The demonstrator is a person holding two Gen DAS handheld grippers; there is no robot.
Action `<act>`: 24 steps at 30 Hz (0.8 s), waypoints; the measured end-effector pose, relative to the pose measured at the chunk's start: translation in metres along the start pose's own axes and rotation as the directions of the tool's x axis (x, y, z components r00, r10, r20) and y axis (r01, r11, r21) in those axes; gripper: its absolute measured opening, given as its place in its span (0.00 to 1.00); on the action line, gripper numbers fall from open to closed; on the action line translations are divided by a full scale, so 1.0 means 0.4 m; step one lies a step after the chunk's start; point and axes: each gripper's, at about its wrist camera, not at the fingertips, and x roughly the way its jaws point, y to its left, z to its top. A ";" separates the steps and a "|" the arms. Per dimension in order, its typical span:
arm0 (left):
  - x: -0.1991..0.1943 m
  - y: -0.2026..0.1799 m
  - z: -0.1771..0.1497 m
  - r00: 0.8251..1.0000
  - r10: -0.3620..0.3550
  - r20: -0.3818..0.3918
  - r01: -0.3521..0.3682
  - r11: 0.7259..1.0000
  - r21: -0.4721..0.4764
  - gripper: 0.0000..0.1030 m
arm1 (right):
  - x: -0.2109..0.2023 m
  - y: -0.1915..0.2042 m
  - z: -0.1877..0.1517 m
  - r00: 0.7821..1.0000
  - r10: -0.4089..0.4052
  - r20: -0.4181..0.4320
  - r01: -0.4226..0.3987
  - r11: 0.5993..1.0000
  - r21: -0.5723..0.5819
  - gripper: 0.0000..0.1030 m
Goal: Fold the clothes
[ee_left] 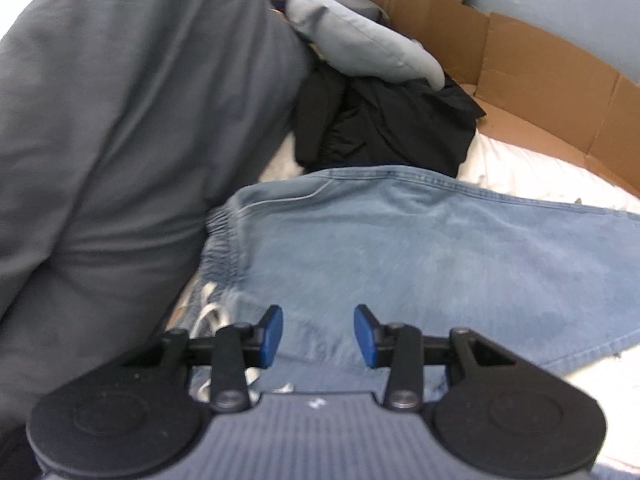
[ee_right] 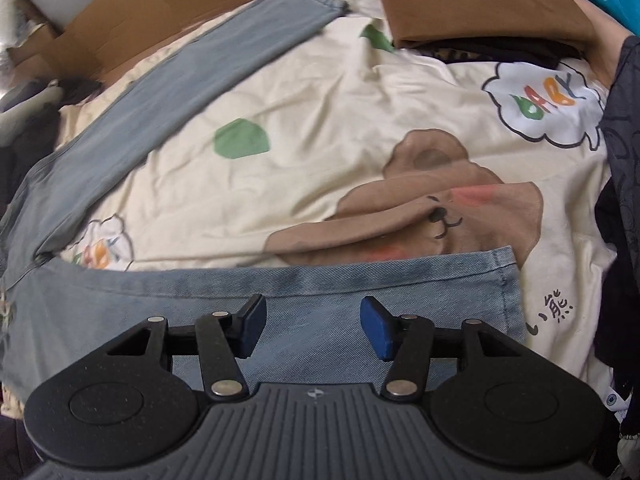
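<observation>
Both my left gripper (ee_left: 318, 335) and right gripper (ee_right: 313, 328) hover wide open, empty, over the jeans (ee_left: 420, 248); next I must pinch an edge to fold.

Both grippers, left (ee_left: 318, 334) and right (ee_right: 313, 326), are black with blue pads (ee_left: 273, 330), silver screws and ribbed grey bodies.

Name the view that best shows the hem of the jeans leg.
Right wrist: the jeans leg's stitched hem lies flat on the bear-print sheet. The left wrist view shows the elastic waistband, no hem.
</observation>
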 end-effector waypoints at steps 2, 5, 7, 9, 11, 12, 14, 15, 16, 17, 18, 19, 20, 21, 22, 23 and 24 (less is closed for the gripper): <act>-0.039 0.033 -0.013 1.000 0.002 0.005 -0.002 1.000 -0.001 0.41 | -0.009 0.007 -0.002 1.000 0.002 0.002 -0.002 1.000 -0.017 0.56; -0.084 0.088 -0.026 1.000 0.013 0.003 -0.013 1.000 -0.015 0.41 | -0.022 0.015 0.005 1.000 0.007 0.011 -0.007 1.000 -0.018 0.56; -0.116 0.122 -0.038 1.000 0.021 -0.001 -0.021 0.999 -0.046 0.41 | -0.029 0.022 0.011 1.000 0.006 0.013 -0.005 1.000 -0.019 0.56; -0.151 0.148 -0.054 1.000 0.030 -0.003 -0.031 0.997 -0.064 0.41 | -0.034 0.029 0.011 1.000 0.009 0.008 -0.009 1.000 -0.016 0.55; -0.189 0.172 -0.072 1.000 0.021 0.009 -0.020 0.996 -0.082 0.42 | -0.036 0.037 0.010 1.000 0.014 -0.001 -0.014 1.000 -0.014 0.55; -0.209 0.182 -0.080 1.000 0.008 0.014 -0.007 0.996 -0.089 0.43 | -0.040 0.042 0.010 1.000 0.018 0.000 -0.018 1.000 -0.016 0.55; -0.251 0.205 -0.095 1.000 -0.013 0.027 0.015 0.997 -0.081 0.44 | -0.048 0.051 0.011 0.999 0.034 0.004 -0.034 0.999 -0.020 0.55; -0.271 0.219 -0.103 0.999 -0.013 0.034 0.016 0.997 -0.073 0.44 | -0.052 0.056 0.013 0.999 0.045 0.007 -0.044 0.999 -0.025 0.55; -0.287 0.233 -0.110 0.999 -0.011 0.038 0.014 0.997 -0.074 0.44 | -0.054 0.061 0.014 0.999 0.053 0.010 -0.052 0.998 -0.031 0.55; -0.304 0.248 -0.118 0.999 -0.009 0.041 0.012 0.997 -0.078 0.44 | -0.054 0.065 0.016 0.998 0.056 0.010 -0.056 0.998 -0.036 0.55; -0.318 0.265 -0.129 0.999 -0.009 0.041 0.012 0.996 -0.090 0.44 | -0.054 0.070 0.016 0.998 0.058 0.007 -0.057 0.998 -0.039 0.55; -0.328 0.280 -0.139 0.999 -0.004 0.038 0.008 0.995 -0.102 0.44 | -0.053 0.074 0.017 0.998 0.059 0.004 -0.059 0.997 -0.042 0.55; -0.338 0.295 -0.150 0.999 -0.001 0.035 0.005 0.994 -0.112 0.44 | -0.053 0.079 0.017 0.998 0.062 0.003 -0.062 0.997 -0.045 0.55; -0.344 0.306 -0.161 0.999 0.001 0.032 0.002 0.994 -0.110 0.44 | -0.055 0.086 0.017 0.998 0.064 0.001 -0.064 0.997 -0.050 0.55; -0.349 0.311 -0.169 1.000 0.002 0.025 0.001 0.996 -0.091 0.44 | -0.057 0.093 0.018 0.998 0.063 0.000 -0.063 0.996 -0.057 0.55; -0.353 0.317 -0.178 1.000 0.002 0.019 -0.001 0.997 -0.072 0.44 | -0.061 0.101 0.020 0.998 0.061 0.000 -0.061 0.996 -0.065 0.55; -0.358 0.322 -0.186 1.000 0.004 0.013 -0.003 0.999 -0.054 0.44 | -0.066 0.108 0.022 0.998 0.059 0.001 -0.058 0.996 -0.074 0.55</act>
